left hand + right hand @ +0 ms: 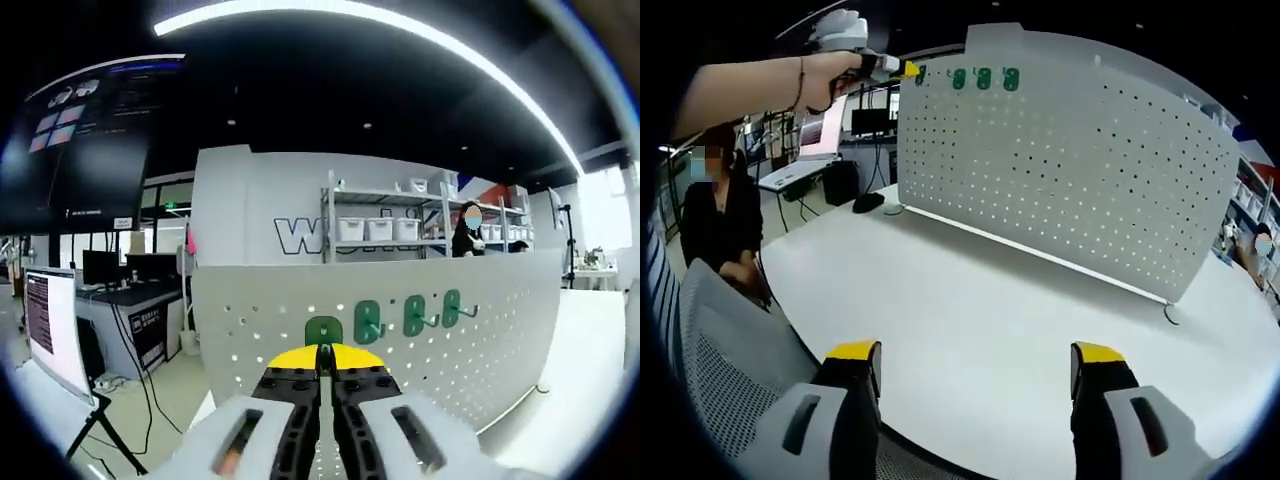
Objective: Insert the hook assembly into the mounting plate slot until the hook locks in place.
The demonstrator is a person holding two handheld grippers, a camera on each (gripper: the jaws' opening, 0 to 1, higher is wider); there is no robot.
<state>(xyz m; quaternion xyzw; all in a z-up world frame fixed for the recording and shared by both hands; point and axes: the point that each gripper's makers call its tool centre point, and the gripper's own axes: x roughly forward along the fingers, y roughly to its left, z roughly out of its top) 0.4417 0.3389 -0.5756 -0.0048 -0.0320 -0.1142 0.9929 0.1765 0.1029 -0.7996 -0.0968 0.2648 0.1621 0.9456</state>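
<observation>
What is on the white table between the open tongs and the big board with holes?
Nothing: in the right gripper view, bare white table stretches from the right tongs to the white perforated metal board.

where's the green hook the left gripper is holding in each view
Left gripper view: the held green hook sits low at centre, just above the closed yellow-tipped jaws, against the pegboard.
Right gripper view: it is a small green spot at upper left, at the left gripper's tip on the board's top edge.
Shared landmark: the three mounted green hooks.
</observation>
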